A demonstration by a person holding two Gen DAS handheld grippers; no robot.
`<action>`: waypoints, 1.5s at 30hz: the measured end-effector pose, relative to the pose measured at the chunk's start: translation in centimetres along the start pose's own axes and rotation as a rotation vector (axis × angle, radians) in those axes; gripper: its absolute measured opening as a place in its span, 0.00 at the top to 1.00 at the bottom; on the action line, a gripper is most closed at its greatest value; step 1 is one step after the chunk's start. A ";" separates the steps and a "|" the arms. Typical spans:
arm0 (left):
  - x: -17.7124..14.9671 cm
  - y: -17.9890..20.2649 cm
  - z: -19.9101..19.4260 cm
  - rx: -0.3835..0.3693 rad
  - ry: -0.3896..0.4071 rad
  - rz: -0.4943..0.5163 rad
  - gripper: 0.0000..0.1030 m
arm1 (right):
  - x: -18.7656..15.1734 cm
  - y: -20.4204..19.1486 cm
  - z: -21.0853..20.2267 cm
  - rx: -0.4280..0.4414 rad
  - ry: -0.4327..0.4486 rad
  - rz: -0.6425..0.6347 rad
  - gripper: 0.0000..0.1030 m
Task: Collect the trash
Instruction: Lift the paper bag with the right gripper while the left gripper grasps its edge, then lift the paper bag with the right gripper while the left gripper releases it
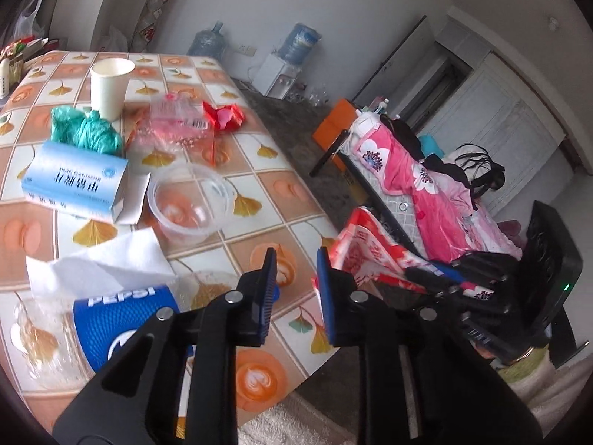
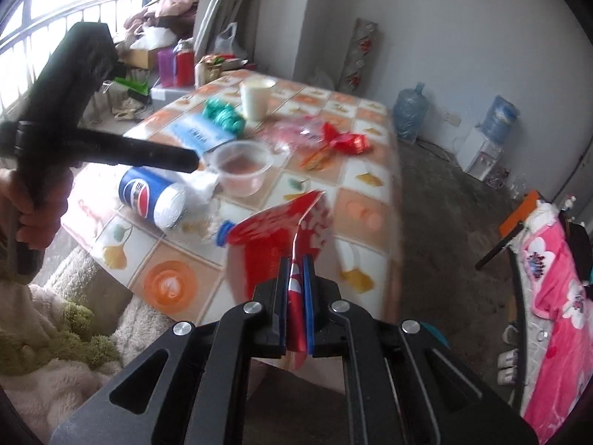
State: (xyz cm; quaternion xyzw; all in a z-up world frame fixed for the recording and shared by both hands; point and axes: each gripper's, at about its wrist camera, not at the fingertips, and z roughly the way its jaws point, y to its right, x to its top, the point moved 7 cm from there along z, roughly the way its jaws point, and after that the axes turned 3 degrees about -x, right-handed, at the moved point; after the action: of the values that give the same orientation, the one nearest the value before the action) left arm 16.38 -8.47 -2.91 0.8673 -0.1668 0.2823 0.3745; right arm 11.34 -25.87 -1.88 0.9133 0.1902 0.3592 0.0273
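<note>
- Bag [image 2: 281, 230], red, is hanging pinched in my clamped right gripper [image 2: 295, 278] over the table [image 2: 374, 170] edge
- I'm keeping the left gripper [image 1: 294, 289] empty, jaws slightly apart, nearing the bag rim to spread it

Two water jugs [image 1: 207, 39] by the wall; pink blanket [image 1: 437, 193] on a rack.
</note>
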 end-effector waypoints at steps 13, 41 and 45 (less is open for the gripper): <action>-2.7 -1.2 -0.3 0.045 -0.031 0.014 0.83 | -2.9 -2.8 9.4 0.506 0.001 0.514 0.83; -6.9 2.8 5.8 -0.008 -0.122 0.200 0.87 | -6.8 2.4 12.5 1.126 -0.210 1.353 0.48; -8.5 3.5 8.2 0.064 -0.166 0.270 0.90 | -6.8 2.7 12.8 1.139 -0.247 1.409 0.48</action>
State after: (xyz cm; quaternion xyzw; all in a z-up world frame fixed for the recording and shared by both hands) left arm 11.00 -16.21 -10.81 0.8690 -0.3030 0.2624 0.2902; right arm 16.19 -29.76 -15.26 0.7253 -0.2670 0.0443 -0.6330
